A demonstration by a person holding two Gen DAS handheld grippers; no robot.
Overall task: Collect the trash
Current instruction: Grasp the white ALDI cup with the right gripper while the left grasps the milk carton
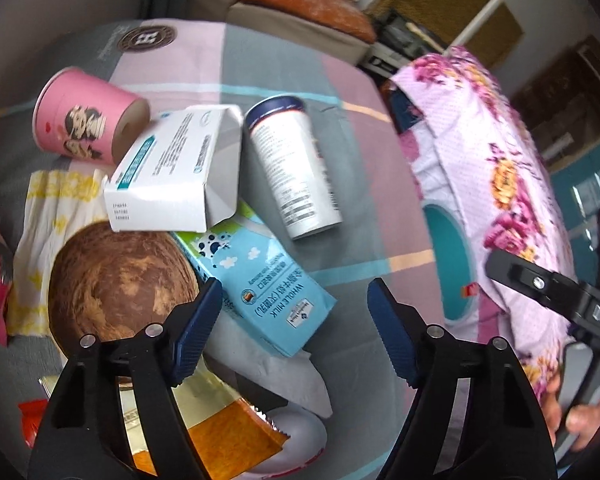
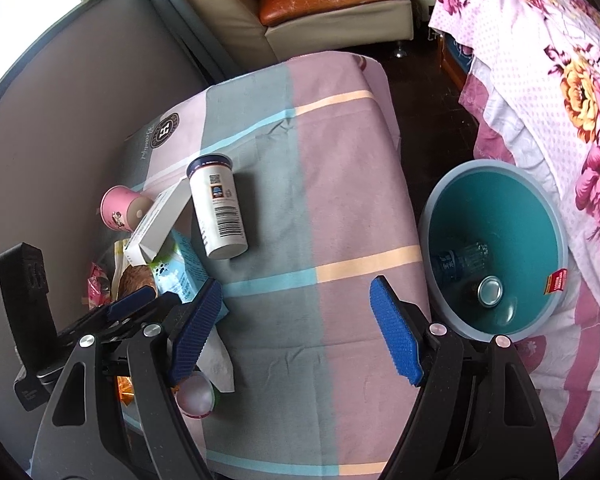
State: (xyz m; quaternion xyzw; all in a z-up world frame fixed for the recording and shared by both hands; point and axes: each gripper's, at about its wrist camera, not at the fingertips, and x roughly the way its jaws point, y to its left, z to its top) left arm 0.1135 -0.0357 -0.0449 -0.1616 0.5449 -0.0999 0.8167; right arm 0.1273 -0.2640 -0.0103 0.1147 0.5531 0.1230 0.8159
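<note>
Trash lies in a heap on the checked tablecloth: a pink paper cup on its side, a white carton box, a white canister, a light-blue milk carton, a brown coconut, a white tissue and an orange wrapper. My left gripper is open just above the milk carton's near end, its pads apart from it. My right gripper is open over bare cloth. A teal bin to its right holds a clear bottle and a can.
A floral quilt drapes behind and over the bin's far side. A grey panel borders the table on the left, a sofa stands beyond. A small pinkish ball lies near the table's front. A person's hand holds the other tool.
</note>
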